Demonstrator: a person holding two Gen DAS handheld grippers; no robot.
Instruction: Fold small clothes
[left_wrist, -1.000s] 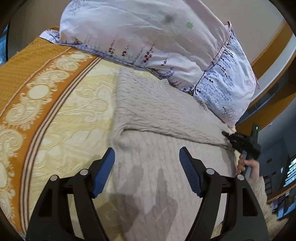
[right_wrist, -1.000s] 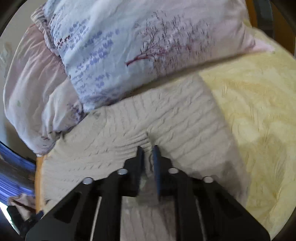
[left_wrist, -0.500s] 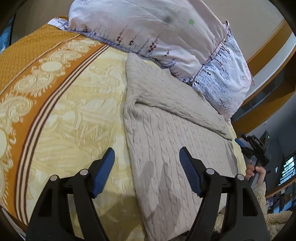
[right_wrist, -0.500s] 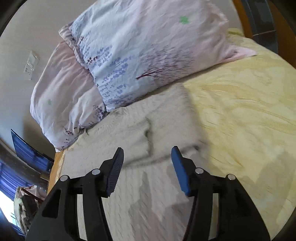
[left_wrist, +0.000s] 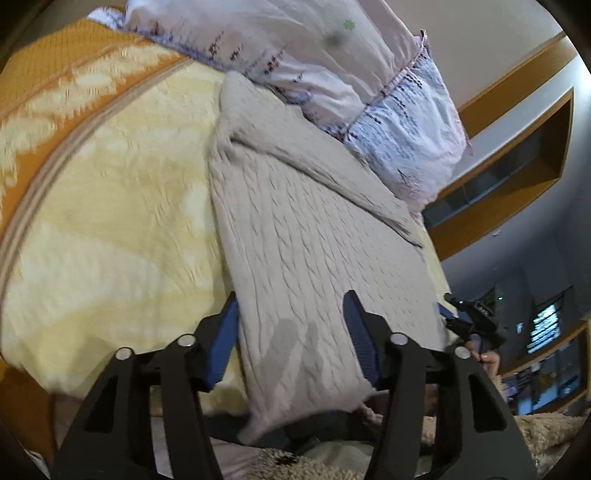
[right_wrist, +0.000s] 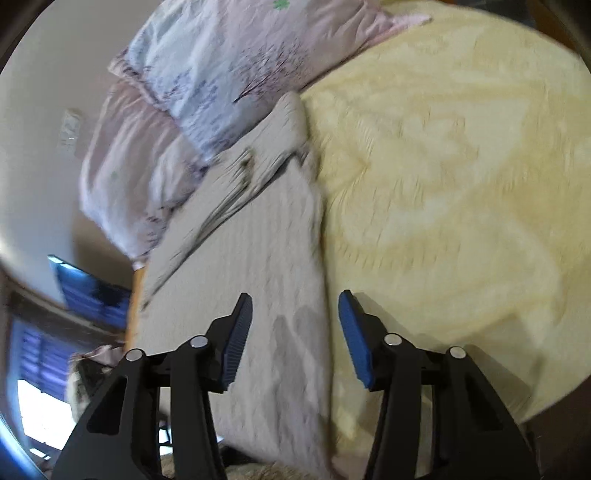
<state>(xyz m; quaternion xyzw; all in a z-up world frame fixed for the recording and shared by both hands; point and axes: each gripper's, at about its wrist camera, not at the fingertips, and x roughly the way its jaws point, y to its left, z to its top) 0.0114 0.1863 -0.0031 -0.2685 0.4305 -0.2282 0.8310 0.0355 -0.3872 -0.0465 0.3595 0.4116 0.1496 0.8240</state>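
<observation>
A beige cable-knit sweater (left_wrist: 314, 236) lies flat on the yellow bedspread (left_wrist: 122, 229), with its sleeves folded across the upper part by the pillows. Its hem hangs over the near bed edge. My left gripper (left_wrist: 291, 325) hovers over the sweater's near left corner with its jaws closing. Cloth shows in the gap below, but the pads do not press on it. My right gripper (right_wrist: 295, 328) straddles the sweater's (right_wrist: 258, 258) right edge near the hem. Its jaws are closing too, with nothing pinched. The right gripper (left_wrist: 467, 317), held by a hand, also shows in the left wrist view.
Two floral pillows (left_wrist: 332, 62) lean at the head of the bed, touching the sweater's top. An orange patterned border (left_wrist: 55, 81) runs along the bedspread's left side. Fluffy cream fabric (left_wrist: 535, 428) lies below the near bed edge. A wooden ledge (left_wrist: 517, 155) lines the wall.
Both grippers drew back from the folded sleeves to the sweater's hem end. The right gripper went from shut on the sleeve to open, letting it go. The left jaws narrowed.
</observation>
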